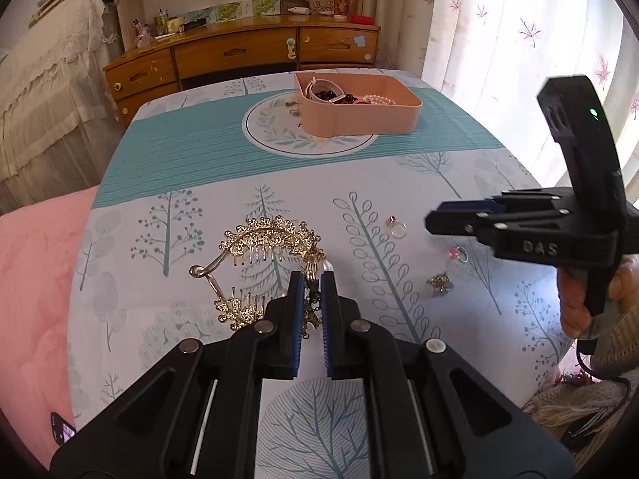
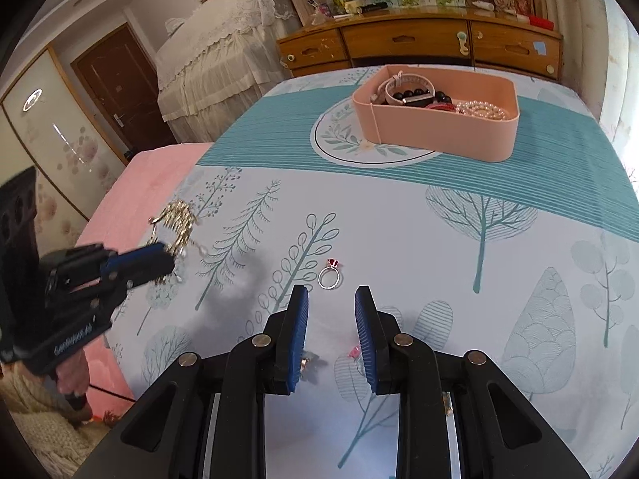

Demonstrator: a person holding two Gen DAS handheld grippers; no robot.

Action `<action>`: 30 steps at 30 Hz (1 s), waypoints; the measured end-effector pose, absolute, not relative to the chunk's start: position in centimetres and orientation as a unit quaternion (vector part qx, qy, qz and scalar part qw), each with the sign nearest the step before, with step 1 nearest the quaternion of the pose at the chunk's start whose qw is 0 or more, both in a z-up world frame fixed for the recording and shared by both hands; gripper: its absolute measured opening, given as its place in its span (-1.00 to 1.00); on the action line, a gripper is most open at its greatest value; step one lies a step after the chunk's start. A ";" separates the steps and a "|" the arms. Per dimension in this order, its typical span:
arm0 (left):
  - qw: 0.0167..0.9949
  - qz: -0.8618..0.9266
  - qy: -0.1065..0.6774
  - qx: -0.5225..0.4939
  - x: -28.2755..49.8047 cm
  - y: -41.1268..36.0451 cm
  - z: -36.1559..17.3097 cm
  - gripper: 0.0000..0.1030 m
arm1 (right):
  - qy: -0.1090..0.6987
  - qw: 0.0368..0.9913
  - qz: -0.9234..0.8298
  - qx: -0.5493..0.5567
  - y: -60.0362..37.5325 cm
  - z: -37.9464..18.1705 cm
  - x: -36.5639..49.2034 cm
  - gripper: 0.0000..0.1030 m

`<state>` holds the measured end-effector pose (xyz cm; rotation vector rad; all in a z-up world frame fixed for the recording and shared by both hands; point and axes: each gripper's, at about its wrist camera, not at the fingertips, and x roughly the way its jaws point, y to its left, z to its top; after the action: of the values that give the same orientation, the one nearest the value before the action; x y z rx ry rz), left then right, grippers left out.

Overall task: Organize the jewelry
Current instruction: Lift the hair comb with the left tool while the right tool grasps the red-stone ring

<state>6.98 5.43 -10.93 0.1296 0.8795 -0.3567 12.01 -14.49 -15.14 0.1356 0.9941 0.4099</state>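
My left gripper [image 1: 312, 279] is shut on the dangling end of a gold comb hairpiece [image 1: 263, 239] that lies on the tablecloth; it also shows in the right wrist view [image 2: 177, 215]. My right gripper [image 2: 331, 303] is open and empty above the cloth, just short of a silver ring with a red stone [image 2: 330, 275], which also shows in the left wrist view [image 1: 395, 226]. A pink-stone ring [image 1: 457, 254] and a small gold earring [image 1: 439, 281] lie under the right gripper. A pink tray [image 1: 359, 117] at the far side holds bracelets and pearls.
The table [image 1: 199, 151] wears a tree-print cloth with a teal band. A pink cushion [image 1: 36, 279] lies at its left edge. A wooden dresser [image 1: 239, 56] stands behind the table, curtains to the right, a lace-covered piece to the left.
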 end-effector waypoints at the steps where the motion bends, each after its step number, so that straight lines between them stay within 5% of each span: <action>1: 0.887 -0.173 0.424 0.061 6.8 5.5 -11.1 -0.89 | 0.474 0.856 0.194 0.066 -14.2 -15.3 12.3 -0.53; 14: 0.885 -0.177 0.427 0.045 7.6 6.7 -11.8 -0.89 | 0.491 0.858 0.144 0.038 -10.2 -17.5 16.1 -0.54; 21: 0.884 -0.180 0.429 0.042 7.8 6.9 -12.2 -0.89 | 0.486 0.866 0.117 0.003 -9.2 -18.0 16.5 -0.84; 30: 0.884 -0.192 0.424 0.043 9.0 6.7 -10.7 -0.89 | 0.467 0.872 0.135 0.055 -11.5 -15.4 16.3 -0.85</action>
<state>9.05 6.67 -10.73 0.0889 0.8826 -0.3999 16.26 -11.46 -15.42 0.1159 0.9765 0.2816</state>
